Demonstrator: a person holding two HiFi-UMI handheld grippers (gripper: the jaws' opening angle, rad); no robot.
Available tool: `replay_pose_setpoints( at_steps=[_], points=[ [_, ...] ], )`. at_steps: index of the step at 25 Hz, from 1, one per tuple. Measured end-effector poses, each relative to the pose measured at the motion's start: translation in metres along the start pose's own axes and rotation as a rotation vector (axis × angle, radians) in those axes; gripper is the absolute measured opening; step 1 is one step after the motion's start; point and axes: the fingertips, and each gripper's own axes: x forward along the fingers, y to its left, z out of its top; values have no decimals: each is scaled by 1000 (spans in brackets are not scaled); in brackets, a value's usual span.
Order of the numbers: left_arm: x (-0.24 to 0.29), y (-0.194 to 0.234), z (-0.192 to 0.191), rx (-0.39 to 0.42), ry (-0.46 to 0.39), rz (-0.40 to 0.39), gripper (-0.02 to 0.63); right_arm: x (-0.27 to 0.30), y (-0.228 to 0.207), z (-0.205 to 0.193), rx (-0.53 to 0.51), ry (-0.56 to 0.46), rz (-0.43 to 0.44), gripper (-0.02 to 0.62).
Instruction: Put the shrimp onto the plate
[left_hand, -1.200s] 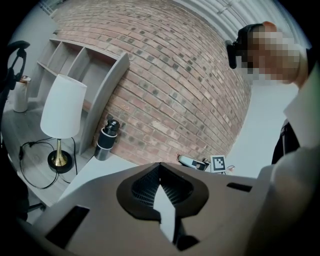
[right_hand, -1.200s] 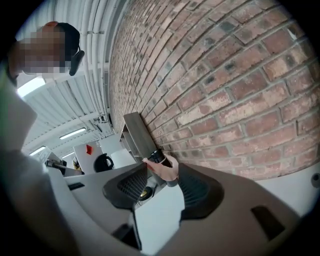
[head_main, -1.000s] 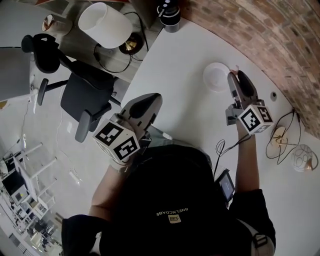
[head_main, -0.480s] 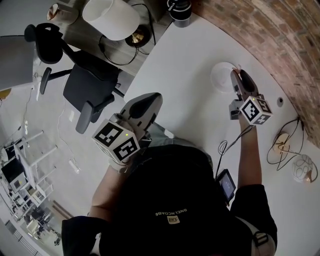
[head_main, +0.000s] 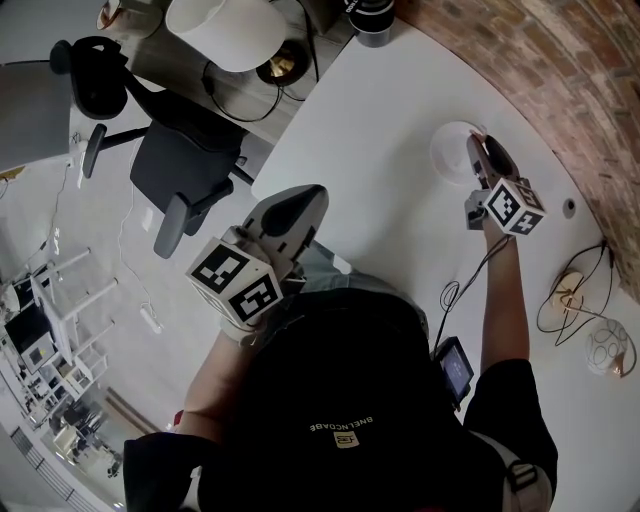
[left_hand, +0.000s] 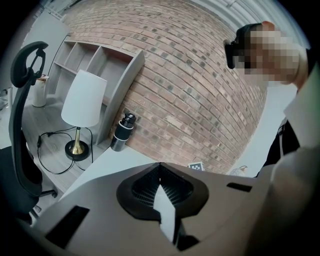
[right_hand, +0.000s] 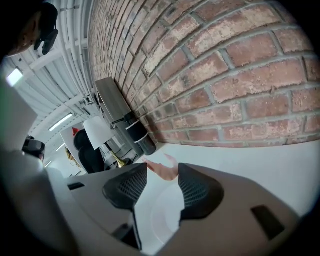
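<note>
Over white table (head_main: 370, 140), right gripper's (right_hand: 162, 168) fingers (right_hand: 200, 190) pinch shrimp (right_hand: 161, 172).

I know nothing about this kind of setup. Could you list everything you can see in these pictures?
table: one, white, rounded, against the brick wall
plate: one, white, on the table near the wall
shrimp: one, pink, between the right gripper's jaw tips, by the plate's rim
flask: one, black and silver, at the table's far end by the wall
lamp: one, white shade and brass base, on a lower grey surface beside the table
office chair: one, black, left of the table
brick wall: one, red-brown, behind the table
person: one, black top
left gripper: grey, jaws together, nothing between them
right gripper: grey, closed on the shrimp
</note>
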Motion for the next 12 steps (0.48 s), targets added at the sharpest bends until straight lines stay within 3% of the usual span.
replay_pose_setpoints(
  at_steps=[12],
  points=[
    [-2,3,-3,-12,6,19,3,28,-37,-47,-1,130,-71,193]
  ],
)
